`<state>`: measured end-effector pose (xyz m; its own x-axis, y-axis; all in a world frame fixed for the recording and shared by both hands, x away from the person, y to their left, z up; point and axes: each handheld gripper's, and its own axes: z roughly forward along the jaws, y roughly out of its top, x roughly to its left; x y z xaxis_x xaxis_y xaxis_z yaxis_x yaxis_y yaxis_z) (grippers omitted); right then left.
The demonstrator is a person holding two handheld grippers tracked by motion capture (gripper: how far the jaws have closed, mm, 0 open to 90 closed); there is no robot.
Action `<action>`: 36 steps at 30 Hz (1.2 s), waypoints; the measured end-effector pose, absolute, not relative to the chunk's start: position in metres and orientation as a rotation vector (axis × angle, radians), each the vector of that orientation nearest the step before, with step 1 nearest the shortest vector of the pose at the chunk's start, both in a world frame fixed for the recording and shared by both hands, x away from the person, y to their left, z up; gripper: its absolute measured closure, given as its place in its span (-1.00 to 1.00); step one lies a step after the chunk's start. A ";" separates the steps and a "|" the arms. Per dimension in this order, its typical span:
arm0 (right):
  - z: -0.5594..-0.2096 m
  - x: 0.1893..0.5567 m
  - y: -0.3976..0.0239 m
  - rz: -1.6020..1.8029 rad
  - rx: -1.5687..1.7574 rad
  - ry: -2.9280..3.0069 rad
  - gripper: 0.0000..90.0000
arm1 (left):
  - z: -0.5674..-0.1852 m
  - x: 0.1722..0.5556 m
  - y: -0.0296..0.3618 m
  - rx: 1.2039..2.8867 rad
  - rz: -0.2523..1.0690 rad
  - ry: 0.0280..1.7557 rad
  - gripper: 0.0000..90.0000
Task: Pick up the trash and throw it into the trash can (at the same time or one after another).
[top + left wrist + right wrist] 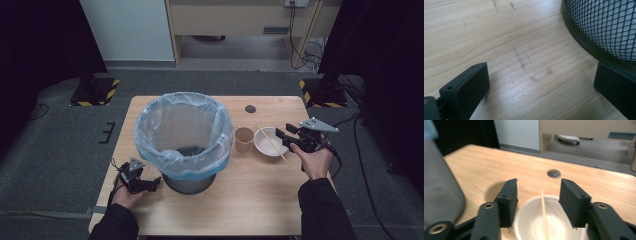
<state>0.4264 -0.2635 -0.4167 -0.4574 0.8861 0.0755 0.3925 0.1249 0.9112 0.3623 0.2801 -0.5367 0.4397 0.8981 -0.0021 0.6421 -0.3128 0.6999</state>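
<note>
Hovering right gripper (537, 202) spread above round white bowl (268, 141) holding thin wooden stick (544, 216), tan paper cup (243, 139) alongside, left gripper (541, 87) spread beside mesh bin (604, 27).

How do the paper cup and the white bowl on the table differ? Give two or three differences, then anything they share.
The paper cup is brown and taller than wide; the white bowl is wide and shallow. A stick lies across the bowl; the cup carries nothing. Both stand upright, side by side, right of the bin.
</note>
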 end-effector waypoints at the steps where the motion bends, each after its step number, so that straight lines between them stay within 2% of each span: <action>1: -0.422 0.427 -0.266 1.296 1.246 1.922 0.15 | -0.537 0.362 0.280 2.067 0.523 1.287 -1.00; 8: -0.459 0.422 -0.277 1.175 1.324 2.016 0.29 | -0.536 0.362 0.280 2.069 0.523 1.285 -1.00; 14: -0.472 0.415 -0.279 1.134 1.358 2.086 0.33 | -0.536 0.362 0.280 2.069 0.523 1.285 -1.00; 23: -0.485 0.399 -0.287 1.088 1.401 2.128 0.48 | -0.536 0.362 0.279 2.069 0.523 1.285 -1.00; 32: -0.493 0.402 -0.285 1.027 1.440 2.178 0.57 | -0.536 0.362 0.280 2.069 0.523 1.285 -1.00; 36: -0.496 0.403 -0.285 0.999 1.465 2.191 0.69 | -0.536 0.362 0.280 2.069 0.523 1.285 -1.00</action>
